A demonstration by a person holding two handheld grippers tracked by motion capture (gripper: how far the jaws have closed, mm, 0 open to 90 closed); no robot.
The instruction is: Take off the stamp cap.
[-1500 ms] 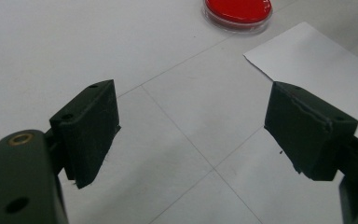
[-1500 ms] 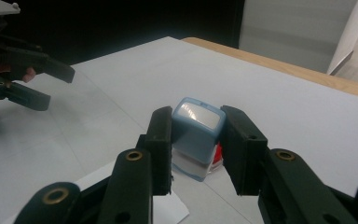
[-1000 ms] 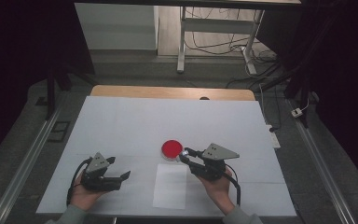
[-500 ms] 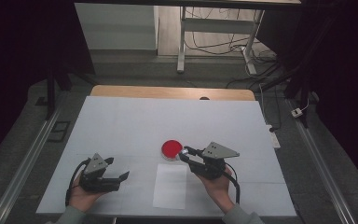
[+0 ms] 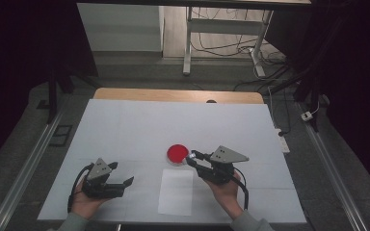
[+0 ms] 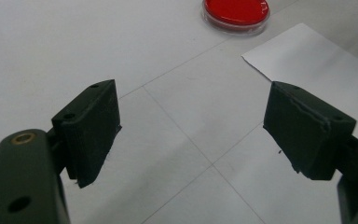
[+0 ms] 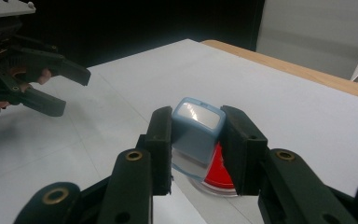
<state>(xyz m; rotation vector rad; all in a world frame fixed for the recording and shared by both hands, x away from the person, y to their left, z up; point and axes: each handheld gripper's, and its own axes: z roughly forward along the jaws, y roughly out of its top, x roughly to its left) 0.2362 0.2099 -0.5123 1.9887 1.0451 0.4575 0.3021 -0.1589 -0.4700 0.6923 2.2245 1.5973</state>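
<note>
A dim lab or test room — a white-covered table (image 5: 139,125) stands on a bare grey floor (image 5: 24,144), loose cables (image 5: 221,45) trailing beneath a metal-legged bench (image 5: 188,43) — black curtains (image 5: 24,43) all round.

No readable text, label or number anywhere; dim views may hide small print.

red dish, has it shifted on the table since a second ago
No. The red dish sits just beyond the far edge of the paper sheet, as it did before.
</note>
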